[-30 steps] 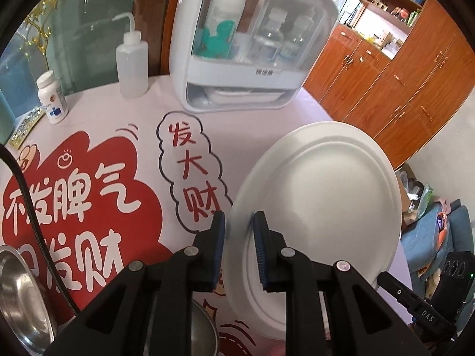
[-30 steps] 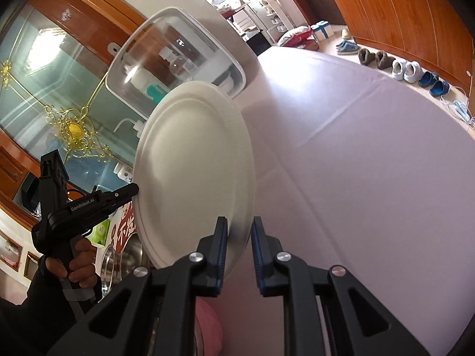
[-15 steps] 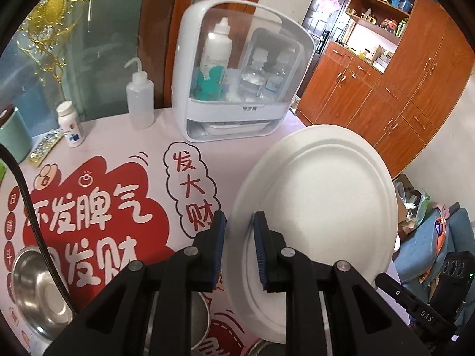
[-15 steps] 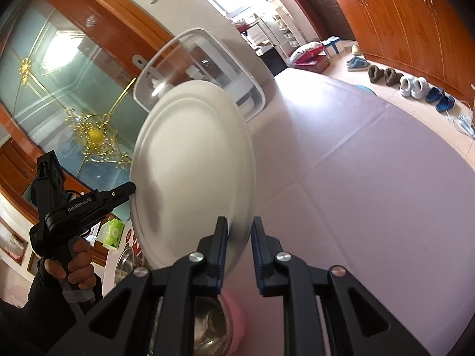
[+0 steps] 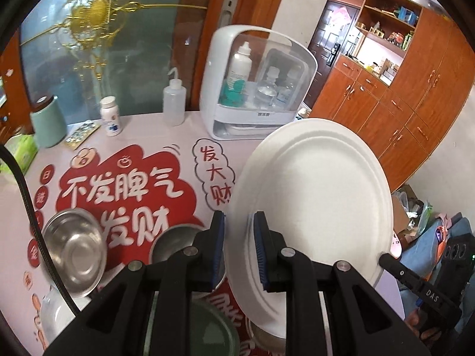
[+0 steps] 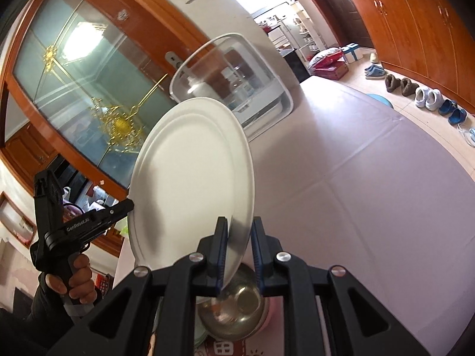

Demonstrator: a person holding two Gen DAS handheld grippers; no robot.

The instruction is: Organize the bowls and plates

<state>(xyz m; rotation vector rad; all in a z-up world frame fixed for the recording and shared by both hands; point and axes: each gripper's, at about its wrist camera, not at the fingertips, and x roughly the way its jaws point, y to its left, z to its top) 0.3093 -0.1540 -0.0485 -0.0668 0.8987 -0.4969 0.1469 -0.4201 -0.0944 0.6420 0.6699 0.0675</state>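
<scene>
Both grippers have lifted the white plate [image 5: 311, 195] higher above the counter [image 5: 166, 136], left gripper [image 5: 237, 246] and right gripper [image 6: 239, 252] each with fingers closed on opposite rims, so I should keep both grips level and move together toward the bowls [image 5: 74, 246].

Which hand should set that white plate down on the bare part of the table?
Probably the right hand-held gripper: it grips the white plate's rim beside the bare cloth. The left hand-held gripper hangs over steel bowls.
</scene>
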